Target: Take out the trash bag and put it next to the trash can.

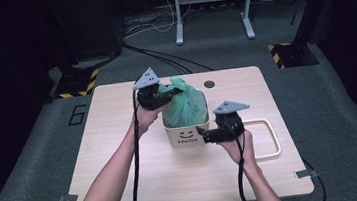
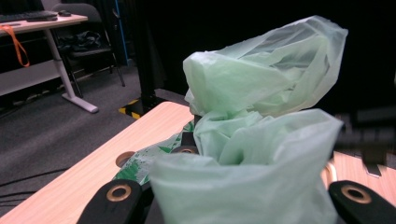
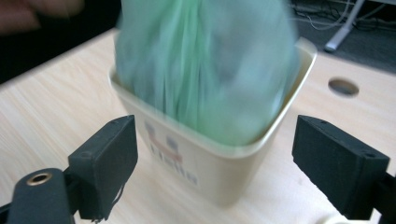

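Green bag point(image 1: 185, 106) sits in "Hello" bin point(image 1: 186, 135), pinched by left gripper point(image 1: 162, 98); right gripper point(image 1: 204, 134) gapes wide.

One green bag point(image 1: 184, 105), one cream bin point(image 1: 188, 132), two grippers, one on the left point(image 1: 158, 98), one on the right point(image 1: 205, 134), one frame point(image 1: 270, 141)

The bag point(image 1: 184, 105) is pale translucent green; beside the left fingers point(image 2: 119, 193) a stretch of it carries a darker green speckled print. The bin point(image 1: 188, 133) between the right fingers point(image 3: 109, 156) is cream, with a dark smiley face and dark lettering on its wall. Both pairs of fingers are black, with brass-coloured rings. The plates on the grippers are grey. The worktop point(image 1: 120, 137) is light wood grain. The tray point(image 1: 266, 139) is cream. Yellow and black stripes mark the floor point(image 1: 30, 146), which is grey.
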Motion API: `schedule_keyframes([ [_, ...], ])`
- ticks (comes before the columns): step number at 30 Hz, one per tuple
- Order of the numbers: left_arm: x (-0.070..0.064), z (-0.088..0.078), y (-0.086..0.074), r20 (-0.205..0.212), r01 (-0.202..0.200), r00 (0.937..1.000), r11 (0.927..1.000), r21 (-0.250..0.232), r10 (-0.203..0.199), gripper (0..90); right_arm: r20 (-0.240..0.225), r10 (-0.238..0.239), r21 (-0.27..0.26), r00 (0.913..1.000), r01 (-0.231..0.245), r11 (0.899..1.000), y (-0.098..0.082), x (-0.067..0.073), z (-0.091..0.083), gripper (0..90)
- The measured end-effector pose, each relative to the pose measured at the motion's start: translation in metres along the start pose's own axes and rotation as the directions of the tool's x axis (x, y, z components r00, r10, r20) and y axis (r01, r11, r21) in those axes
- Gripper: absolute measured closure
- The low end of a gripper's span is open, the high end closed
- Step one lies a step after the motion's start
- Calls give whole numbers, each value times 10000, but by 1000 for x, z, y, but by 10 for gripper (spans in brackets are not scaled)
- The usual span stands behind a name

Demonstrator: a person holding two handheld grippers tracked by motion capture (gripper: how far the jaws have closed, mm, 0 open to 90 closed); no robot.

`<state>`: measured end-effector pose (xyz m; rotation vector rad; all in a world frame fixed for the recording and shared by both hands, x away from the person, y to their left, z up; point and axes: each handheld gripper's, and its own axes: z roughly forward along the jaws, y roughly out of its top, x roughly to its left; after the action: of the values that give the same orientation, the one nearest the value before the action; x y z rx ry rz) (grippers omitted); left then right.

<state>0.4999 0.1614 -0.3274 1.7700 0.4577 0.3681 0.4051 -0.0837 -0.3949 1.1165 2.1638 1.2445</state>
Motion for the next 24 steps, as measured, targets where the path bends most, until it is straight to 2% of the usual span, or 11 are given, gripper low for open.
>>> schedule_keyframes([
  [3,1,-1,4,-41,-13,10000,10000,29,13,865,353,262,92,9990,-265,9996,-30,4,12,104],
  [9,1,-1,13,-113,-66,9999,10000,43,66,865,907,233,823,9956,-308,9961,-75,14,38,77],
  [12,1,-1,19,-128,-89,9999,10000,35,90,864,1094,130,1111,9939,-252,9935,-85,16,47,81],
  [15,1,-1,24,-168,-135,9998,9999,1,135,864,1099,389,1367,9932,-539,9891,-96,19,57,74],
  [18,1,-1,28,-206,-197,9996,9998,47,198,864,1209,265,1669,9923,-466,9849,-103,22,66,58],
  [20,1,-2,31,-234,-245,9994,9997,47,246,864,1178,349,1810,9924,-560,9819,-106,23,70,56],
  [24,2,-6,38,-282,-312,9991,9995,-12,312,864,1290,178,2002,9915,-436,9788,-108,23,76,54],
])
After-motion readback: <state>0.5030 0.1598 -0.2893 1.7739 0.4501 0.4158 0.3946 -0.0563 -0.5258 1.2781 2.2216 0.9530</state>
